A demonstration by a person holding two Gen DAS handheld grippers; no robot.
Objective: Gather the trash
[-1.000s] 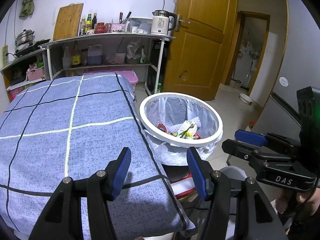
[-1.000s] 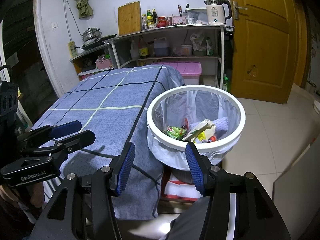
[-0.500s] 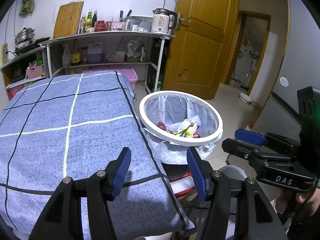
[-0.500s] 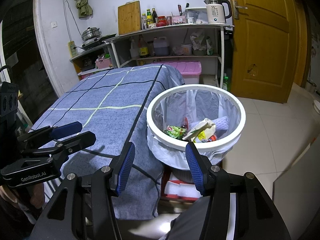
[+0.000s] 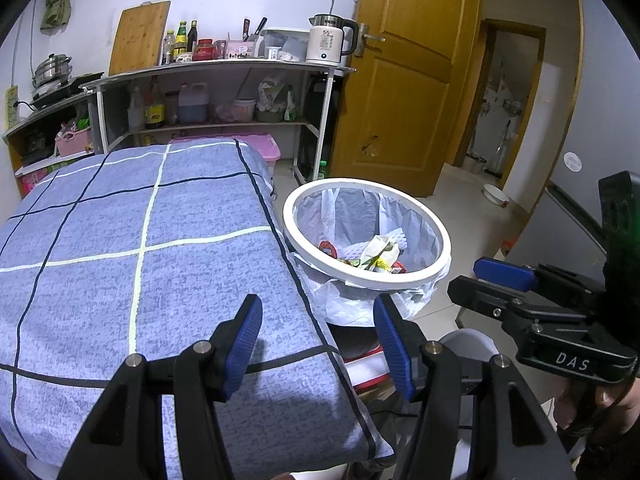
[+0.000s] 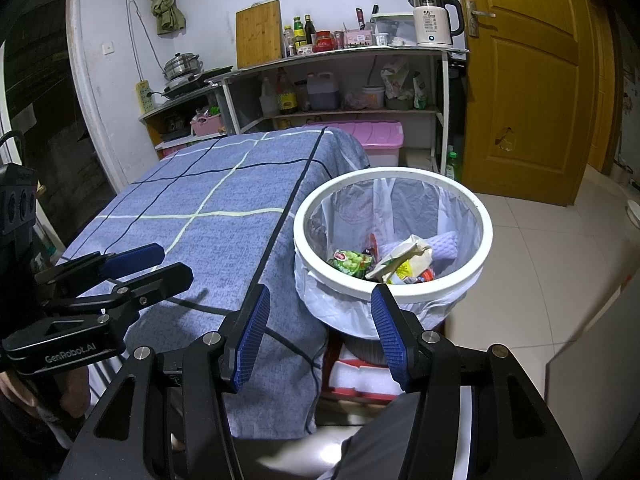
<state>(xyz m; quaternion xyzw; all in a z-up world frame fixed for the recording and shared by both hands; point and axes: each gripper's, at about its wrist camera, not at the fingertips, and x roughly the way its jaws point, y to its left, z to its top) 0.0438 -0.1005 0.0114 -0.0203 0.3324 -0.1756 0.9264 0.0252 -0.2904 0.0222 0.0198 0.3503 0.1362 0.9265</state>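
I hold the left tool (image 5: 318, 340) spread and empty above the blue checked desk (image 5: 120, 240). My right tool (image 6: 320, 328) is spread and empty too, near the white trash bin (image 6: 394, 284) just beside the desk, with wrappers (image 6: 400, 260) lying inside its liner.

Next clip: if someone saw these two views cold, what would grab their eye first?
Probably the white-rimmed trash bin beside the table, lined with a plastic bag and holding wrappers. Next, the blue checked tablecloth filling the left of both views, with no litter visible on it. Both the left claw and the right claw hang open and hold nothing.
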